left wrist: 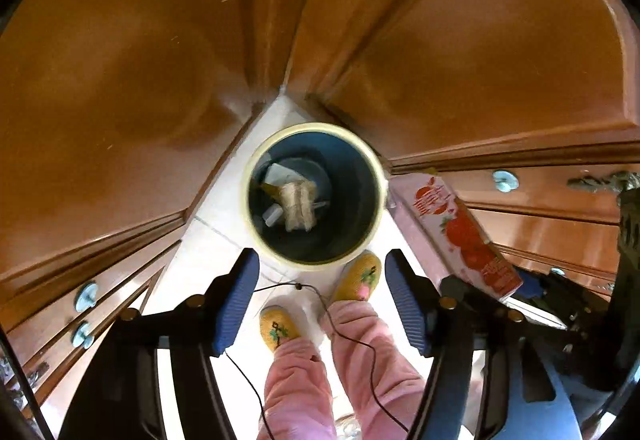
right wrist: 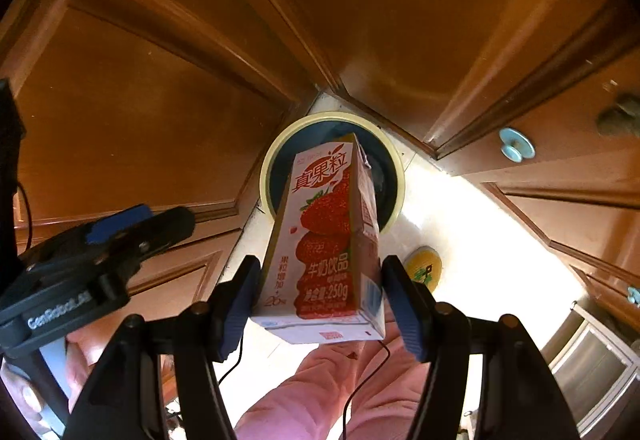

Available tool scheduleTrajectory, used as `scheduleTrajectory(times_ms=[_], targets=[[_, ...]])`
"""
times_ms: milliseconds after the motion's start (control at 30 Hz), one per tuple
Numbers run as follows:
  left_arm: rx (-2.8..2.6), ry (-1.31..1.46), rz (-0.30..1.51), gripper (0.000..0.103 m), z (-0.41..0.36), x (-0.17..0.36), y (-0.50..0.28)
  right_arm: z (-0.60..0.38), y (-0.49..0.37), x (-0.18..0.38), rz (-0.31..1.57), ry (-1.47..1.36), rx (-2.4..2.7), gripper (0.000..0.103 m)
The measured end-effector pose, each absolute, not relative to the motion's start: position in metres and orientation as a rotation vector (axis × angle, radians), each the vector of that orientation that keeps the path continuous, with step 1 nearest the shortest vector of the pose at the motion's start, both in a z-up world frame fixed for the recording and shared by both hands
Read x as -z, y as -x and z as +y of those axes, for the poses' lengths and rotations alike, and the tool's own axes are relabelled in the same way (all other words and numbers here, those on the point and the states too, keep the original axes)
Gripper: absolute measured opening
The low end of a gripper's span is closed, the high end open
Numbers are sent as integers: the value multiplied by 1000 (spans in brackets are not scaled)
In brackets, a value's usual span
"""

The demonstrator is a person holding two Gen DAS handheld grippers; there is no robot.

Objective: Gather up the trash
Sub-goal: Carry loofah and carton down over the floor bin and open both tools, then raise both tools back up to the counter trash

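Milk carton [right wrist: 326, 244] clamped in right gripper [right wrist: 320, 304], long axis pointing down toward bin [right wrist: 269, 164]; left gripper [left wrist: 322, 300] open, empty.

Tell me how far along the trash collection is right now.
Done: a twine bundle and some scraps lie at the bottom of the bin, and the left hand-held gripper is open with nothing between its fingers. In hand: the right hand-held gripper clamps the strawberry milk carton, which points toward the bin's mouth. Left: release the carton into the bin. No other trash shows on the floor.
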State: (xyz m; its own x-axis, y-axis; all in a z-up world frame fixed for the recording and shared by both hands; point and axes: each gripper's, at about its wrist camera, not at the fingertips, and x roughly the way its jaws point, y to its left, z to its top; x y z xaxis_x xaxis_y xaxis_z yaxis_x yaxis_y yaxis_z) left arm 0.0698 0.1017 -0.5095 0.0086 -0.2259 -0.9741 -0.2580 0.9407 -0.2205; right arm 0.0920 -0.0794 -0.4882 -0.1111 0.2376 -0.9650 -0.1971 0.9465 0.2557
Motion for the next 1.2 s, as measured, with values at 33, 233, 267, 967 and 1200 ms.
scheduleTrajectory(times_ms=[33, 233, 267, 967, 1200], targets=[[-35, 383, 1579, 64, 104, 510, -68, -79, -94, 490, 1643, -24, -370, 63], [-102, 314, 1528, 64, 117, 498, -58, -67, -104, 491, 1663, -9, -377, 64], [-113, 306, 1518, 64, 119, 497, -58, -65, -106, 493, 1672, -13, -383, 64], [-155, 252, 1403, 70, 114, 430, -36, -83, -85, 441, 1577, -126, -358, 71], [-70, 169, 1323, 74, 92, 346, -21, -95, -63, 357, 1476, -125, -382, 71]])
